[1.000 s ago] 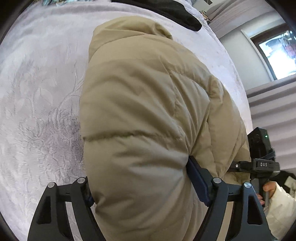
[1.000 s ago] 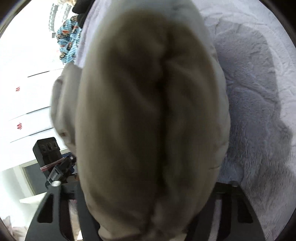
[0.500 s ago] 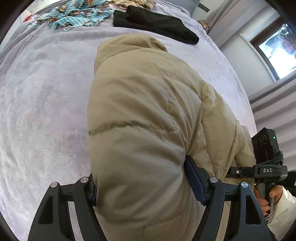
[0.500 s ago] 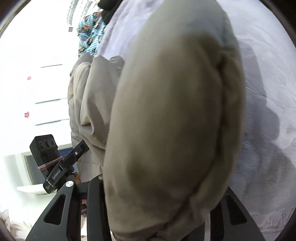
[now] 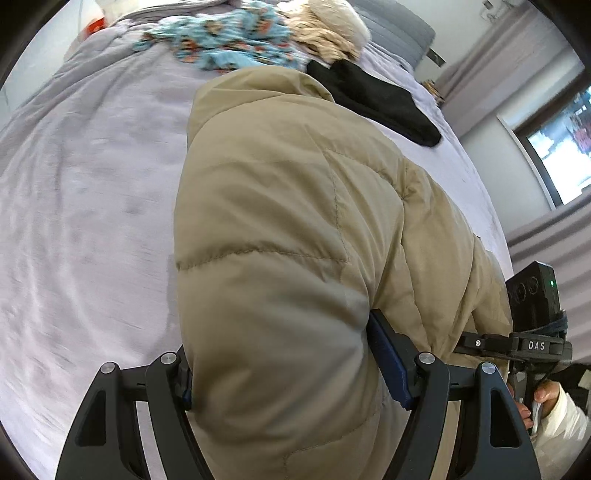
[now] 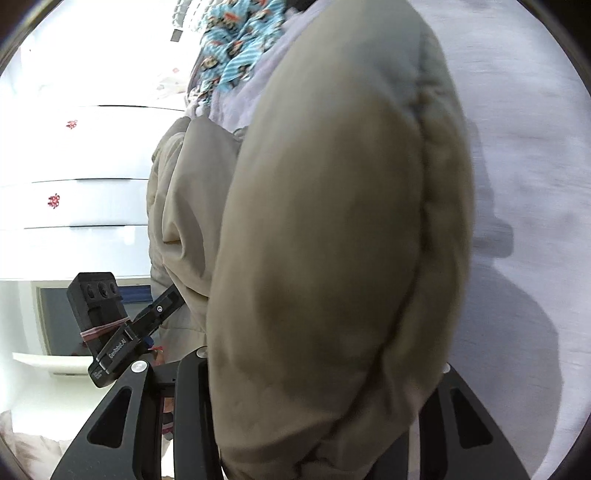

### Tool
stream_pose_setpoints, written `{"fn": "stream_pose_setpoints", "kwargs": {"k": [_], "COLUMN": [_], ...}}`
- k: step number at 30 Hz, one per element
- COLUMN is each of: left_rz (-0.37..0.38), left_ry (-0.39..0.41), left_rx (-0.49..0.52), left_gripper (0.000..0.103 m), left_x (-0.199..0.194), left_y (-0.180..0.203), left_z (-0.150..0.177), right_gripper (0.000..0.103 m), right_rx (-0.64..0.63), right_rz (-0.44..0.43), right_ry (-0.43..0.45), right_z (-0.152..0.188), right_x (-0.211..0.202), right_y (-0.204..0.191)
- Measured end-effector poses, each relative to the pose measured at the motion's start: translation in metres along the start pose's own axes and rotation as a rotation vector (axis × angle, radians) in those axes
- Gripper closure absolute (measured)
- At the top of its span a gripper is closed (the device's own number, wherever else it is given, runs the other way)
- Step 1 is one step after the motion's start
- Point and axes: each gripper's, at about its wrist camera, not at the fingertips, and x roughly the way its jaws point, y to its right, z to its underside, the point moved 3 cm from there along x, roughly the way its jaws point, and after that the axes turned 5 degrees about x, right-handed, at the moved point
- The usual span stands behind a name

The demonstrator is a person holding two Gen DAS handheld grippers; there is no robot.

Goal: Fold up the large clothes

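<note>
A big tan puffer jacket (image 5: 295, 229) with a hood hangs over the lilac bed cover (image 5: 85, 206). My left gripper (image 5: 288, 373) is shut on a thick fold of it, the padding bulging between the fingers. My right gripper (image 6: 314, 387) is shut on another bulky part of the jacket (image 6: 332, 240), which fills most of that view. The right gripper also shows at the right edge of the left wrist view (image 5: 532, 343), and the left gripper at the left of the right wrist view (image 6: 122, 332). The jacket is lifted above the bed.
A folded black garment (image 5: 380, 99), a blue patterned cloth (image 5: 229, 40) and a furry beige item (image 5: 328, 29) lie at the far end of the bed. White drawers (image 6: 74, 184) stand on one side, a window (image 5: 565, 147) and curtains on the other.
Both grippers have risen and pulled back with the jacket, so more of the far end of the bed and its clothes shows. The grips are unchanged.
</note>
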Motion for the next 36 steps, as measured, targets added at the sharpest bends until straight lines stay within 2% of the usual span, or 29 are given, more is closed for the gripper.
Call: {"fn": "stream_pose_setpoints", "kwargs": {"k": [7,10,13,16,19,22,23,24,25,27,29,32,33,36], "left_rz": [-0.05,-0.062,-0.042,-0.048,-0.095,-0.168,-0.172,-0.172,-0.172,-0.161,-0.154,-0.155,-0.182,-0.236], "left_ry": [0.019,-0.001,0.003,0.007,0.003,0.079,0.1,0.126,0.15,0.183,0.181,0.137,0.121,0.099], "left_rx": [-0.035,-0.066,-0.097,-0.088,-0.07,-0.022,-0.015,-0.003,0.011,0.039,0.057,0.092,0.111,0.165], "left_gripper": [0.027,0.026,0.021,0.018,0.019,0.021,0.029,0.032,0.032,0.032,0.031,0.031,0.031,0.031], "left_x": [-0.01,0.013,0.03,0.031,0.021,-0.007,-0.014,-0.023,-0.03,-0.034,-0.026,0.007,0.019,0.044], "left_y": [-0.116,-0.15,-0.171,-0.173,-0.165,-0.152,-0.151,-0.149,-0.147,-0.142,-0.137,-0.119,-0.114,-0.097], "left_z": [-0.015,-0.013,-0.003,0.001,0.0,-0.01,-0.012,-0.018,-0.026,-0.044,-0.057,-0.072,-0.076,-0.079], "right_gripper": [0.058,0.058,0.056,0.046,0.044,0.044,0.044,0.046,0.062,0.081,0.082,0.083,0.083,0.083], "right_rx": [-0.043,-0.033,-0.01,0.036,0.076,0.061,0.043,0.004,-0.034,-0.097,-0.145,-0.257,-0.287,-0.341], "right_rz": [0.021,0.06,0.112,0.129,0.136,0.227,0.265,0.324,0.363,0.376,0.306,0.251,0.259,0.364], "right_ry": [-0.008,-0.022,-0.028,-0.03,-0.017,0.033,0.054,0.091,0.126,0.193,0.213,0.143,0.116,0.04], "right_z": [-0.012,-0.016,-0.024,-0.032,-0.041,-0.033,-0.036,-0.027,-0.022,-0.006,0.013,0.04,0.049,0.067], "right_x": [0.083,0.103,0.112,0.107,0.091,0.058,0.049,0.037,0.025,0.011,0.008,0.028,0.037,0.075], "right_y": [-0.051,-0.052,-0.039,-0.026,-0.017,-0.019,-0.014,-0.026,-0.035,-0.061,-0.088,-0.12,-0.125,-0.119]}}
